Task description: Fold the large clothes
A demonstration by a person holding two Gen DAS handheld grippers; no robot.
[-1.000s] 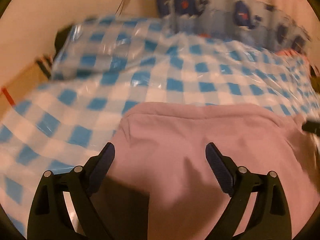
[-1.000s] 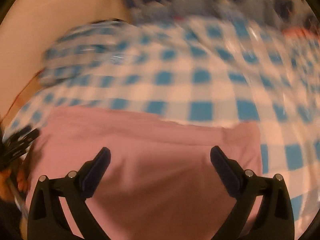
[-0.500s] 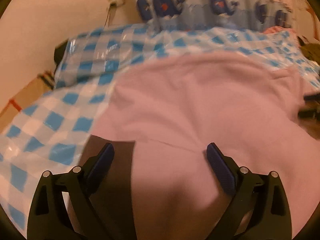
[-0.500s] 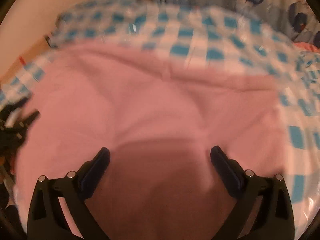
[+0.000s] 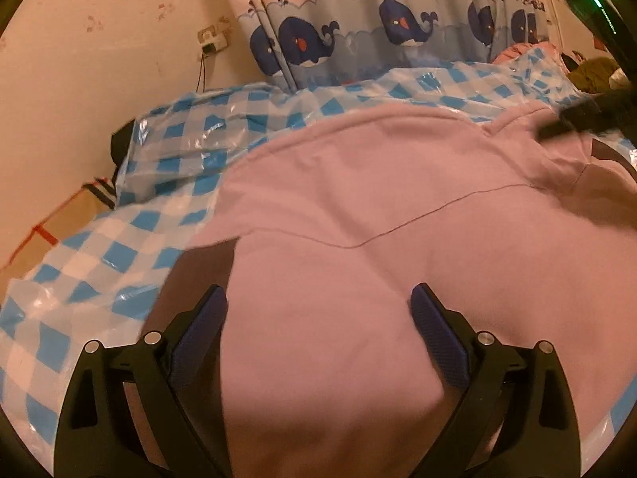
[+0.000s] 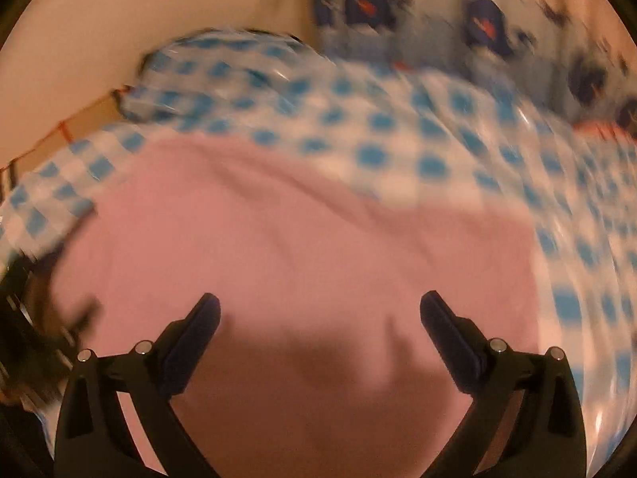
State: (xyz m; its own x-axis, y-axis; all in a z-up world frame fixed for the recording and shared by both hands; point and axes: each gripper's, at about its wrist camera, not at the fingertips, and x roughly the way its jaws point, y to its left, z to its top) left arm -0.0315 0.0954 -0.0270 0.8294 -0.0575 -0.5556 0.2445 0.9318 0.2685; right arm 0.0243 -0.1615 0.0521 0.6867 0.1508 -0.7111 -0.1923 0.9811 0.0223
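A large pink garment (image 5: 358, 207) lies spread on a blue-and-white checked plastic cover (image 5: 131, 239). My left gripper (image 5: 318, 306) is open and empty, hovering over the garment's near part, with a fold line running across ahead of it. The right gripper shows as a dark blurred shape (image 5: 589, 115) at the garment's far right corner. In the right wrist view, which is blurred by motion, the right gripper (image 6: 320, 312) is open and empty above the pink garment (image 6: 298, 231), and the left gripper appears dark at the left edge (image 6: 28, 318).
A whale-print curtain (image 5: 358, 40) hangs behind the checked cover (image 6: 398, 111). A beige wall with a socket (image 5: 213, 38) is at the left. A cardboard box (image 5: 47, 227) stands by the wall. Other clothes (image 5: 593, 71) lie at the far right.
Both grippers have pulled back and up from the garment, so more of it and the curtain shows. The garment now lies spread wider with a folded layer on top. Both stayed open.
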